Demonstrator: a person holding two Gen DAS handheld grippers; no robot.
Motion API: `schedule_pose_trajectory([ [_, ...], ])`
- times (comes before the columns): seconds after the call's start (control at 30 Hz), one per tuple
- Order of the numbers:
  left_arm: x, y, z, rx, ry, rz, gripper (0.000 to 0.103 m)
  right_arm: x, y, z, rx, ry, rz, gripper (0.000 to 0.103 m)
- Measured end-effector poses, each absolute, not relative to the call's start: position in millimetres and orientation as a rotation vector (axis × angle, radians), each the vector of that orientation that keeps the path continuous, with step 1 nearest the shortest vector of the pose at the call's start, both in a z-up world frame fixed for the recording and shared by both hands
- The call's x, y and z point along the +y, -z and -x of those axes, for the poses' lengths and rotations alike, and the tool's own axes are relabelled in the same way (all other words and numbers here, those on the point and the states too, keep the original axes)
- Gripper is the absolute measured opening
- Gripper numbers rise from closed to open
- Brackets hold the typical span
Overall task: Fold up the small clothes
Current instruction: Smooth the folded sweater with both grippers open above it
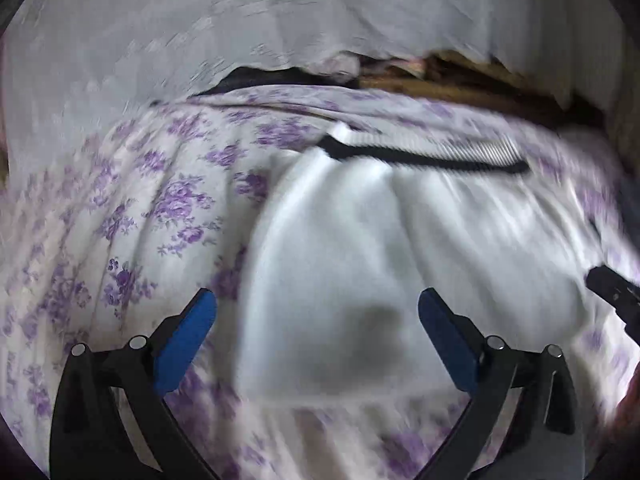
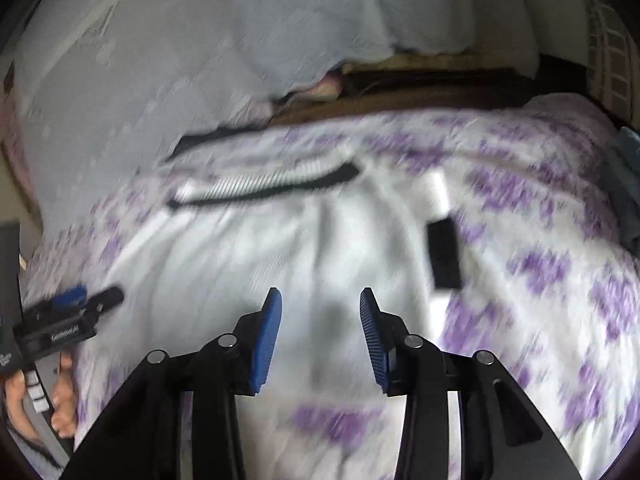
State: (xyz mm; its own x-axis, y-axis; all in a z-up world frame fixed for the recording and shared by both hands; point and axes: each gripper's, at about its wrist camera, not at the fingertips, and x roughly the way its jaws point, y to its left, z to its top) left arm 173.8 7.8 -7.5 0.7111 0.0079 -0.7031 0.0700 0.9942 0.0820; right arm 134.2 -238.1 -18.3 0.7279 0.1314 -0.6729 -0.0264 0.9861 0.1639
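- One white garment (image 1: 360, 240) lies flat on the purple-flowered bedspread (image 1: 132, 208), its black-trimmed ribbed edge (image 1: 424, 156) at the far side, toward the grey sheet (image 1: 160, 40) that hangs behind the bed.
- At the left, the left gripper (image 1: 316, 320) hovers over the garment's near left part with its blue pads spread wide and nothing between them; it is released, and the cloth below it lies loose.
- A grey shadowed hollow in the cloth sits just ahead of that gripper, and soft ridges run up toward the trim. I judge the fabric light, limp and thick enough to hold a fold, with no stiffness to push against.
- Moving right, the right gripper (image 2: 320, 320) hangs over the near middle of the garment with its jaws partly apart and empty; neither pad presses on cloth.
- Further right, a black rectangular patch (image 2: 444, 252) shows on the white cloth near its right border, beside the flowered spread.
- Where to take hold: a thin pinch at the near hem or a corner looks best, one tong at each side, since a grip in the middle would likely bunch the fabric.
- The cloth should not slip much on the ribbed pads, but it may drag the bedspread along if the pinch goes too deep.
- Both views are blurred, so finer seams cannot be told.
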Motion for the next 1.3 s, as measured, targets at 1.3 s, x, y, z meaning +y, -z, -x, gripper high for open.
schedule_pose_trajectory([
  [1.3,7,23,-164,0.797,-0.015,-0.136,0.099,-213,11,-124,0.699,-0.124,-0.208,0.086],
])
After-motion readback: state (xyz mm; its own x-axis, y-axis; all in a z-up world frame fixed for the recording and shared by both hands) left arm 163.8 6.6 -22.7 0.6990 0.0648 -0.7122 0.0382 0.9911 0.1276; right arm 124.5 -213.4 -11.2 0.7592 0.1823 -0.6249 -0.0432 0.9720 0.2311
